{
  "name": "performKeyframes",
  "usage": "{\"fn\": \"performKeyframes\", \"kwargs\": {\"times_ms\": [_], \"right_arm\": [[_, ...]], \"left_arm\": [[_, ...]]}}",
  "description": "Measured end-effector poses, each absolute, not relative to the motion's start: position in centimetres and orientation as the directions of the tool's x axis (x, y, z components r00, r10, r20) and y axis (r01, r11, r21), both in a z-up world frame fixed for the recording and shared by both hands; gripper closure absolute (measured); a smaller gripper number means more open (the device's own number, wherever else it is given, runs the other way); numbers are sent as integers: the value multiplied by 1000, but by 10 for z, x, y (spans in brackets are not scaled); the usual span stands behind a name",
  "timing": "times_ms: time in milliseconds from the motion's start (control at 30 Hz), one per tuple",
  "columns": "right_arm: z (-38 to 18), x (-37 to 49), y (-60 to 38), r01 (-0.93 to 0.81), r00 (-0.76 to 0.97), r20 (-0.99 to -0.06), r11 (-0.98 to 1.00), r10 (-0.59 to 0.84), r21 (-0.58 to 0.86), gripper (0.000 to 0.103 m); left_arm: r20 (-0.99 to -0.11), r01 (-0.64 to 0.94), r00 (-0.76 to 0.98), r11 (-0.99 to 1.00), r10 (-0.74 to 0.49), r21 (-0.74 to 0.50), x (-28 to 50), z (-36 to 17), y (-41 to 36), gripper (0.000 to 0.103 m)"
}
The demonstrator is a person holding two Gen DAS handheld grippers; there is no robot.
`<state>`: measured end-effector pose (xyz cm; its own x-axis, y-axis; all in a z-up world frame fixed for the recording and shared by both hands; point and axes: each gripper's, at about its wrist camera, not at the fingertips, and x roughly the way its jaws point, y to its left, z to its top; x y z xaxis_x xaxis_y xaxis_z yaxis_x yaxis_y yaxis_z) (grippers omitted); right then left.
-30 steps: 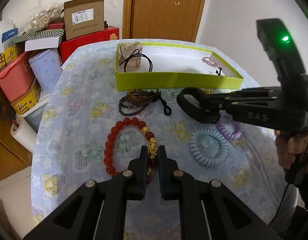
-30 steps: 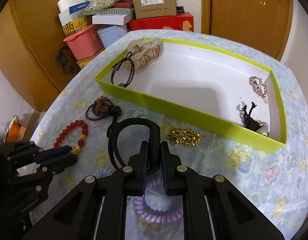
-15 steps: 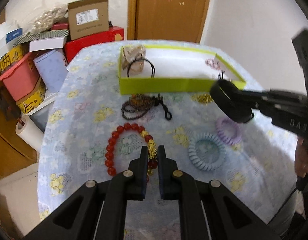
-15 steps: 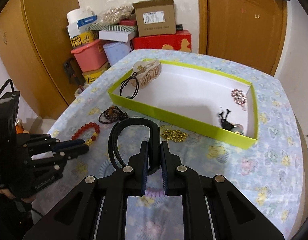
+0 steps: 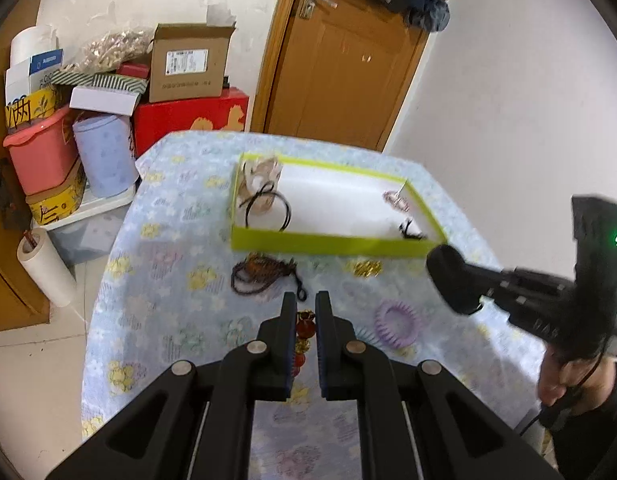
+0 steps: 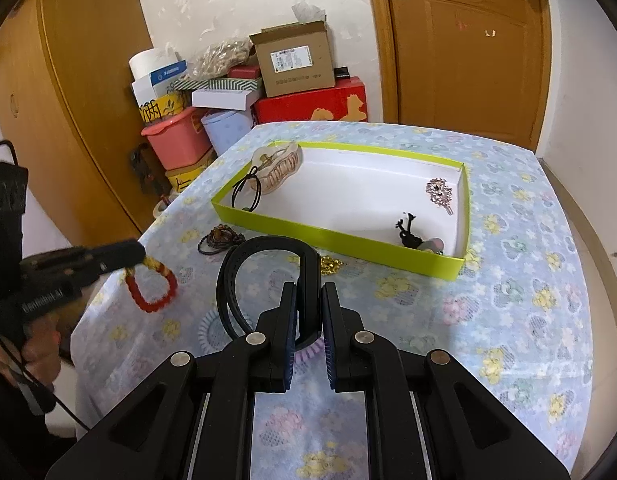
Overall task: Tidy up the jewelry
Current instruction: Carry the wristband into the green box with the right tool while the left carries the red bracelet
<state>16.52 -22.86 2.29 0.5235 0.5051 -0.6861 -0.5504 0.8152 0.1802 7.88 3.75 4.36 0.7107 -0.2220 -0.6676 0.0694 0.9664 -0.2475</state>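
A: How are the left tongs (image 5: pixel 305 308) held?
B: They are raised above the desk (image 6: pixel 508 280) and pointed toward the green tray (image 5: pixel 332 245). A red bead bracelet (image 6: pixel 150 284) is pinched between them at its gold charm, and the loop is seen dangling clear of the cloth in the right wrist view. The left hand (image 6: pixel 32 352) is wrapped around the handle at the frame's left edge.

A: And the right tongs (image 6: pixel 309 304)?
B: They are pressed onto a black headband (image 6: pixel 268 276), which is lifted off the desk with its arch standing up ahead of the tips. In the left wrist view the right hand (image 5: pixel 568 380) is seen low at the right edge, the tool angled up and inward toward the tray's near corner.

A: What is lying in the tray?
B: A beige claw clip (image 6: pixel 276 166) and a black hair tie (image 6: pixel 246 192) are found at its left end, a pink rhinestone clip (image 6: pixel 440 192) and a small black item at its right end.

A: And outside it?
B: A dark bead necklace (image 5: pixel 264 274), a gold chain (image 5: pixel 364 268) and a purple coil tie (image 5: pixel 397 323) are left on the desk near the tray.
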Motion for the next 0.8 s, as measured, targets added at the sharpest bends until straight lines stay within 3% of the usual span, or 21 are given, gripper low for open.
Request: {"fn": "performKeyframes", "kwargs": {"times_ms": [800], "right_arm": [[37,189,-246,-531,570,-659,832,491,161,91]], "left_arm": [[-627,159,736,965,-255,-206,126,88,4,94]]}}
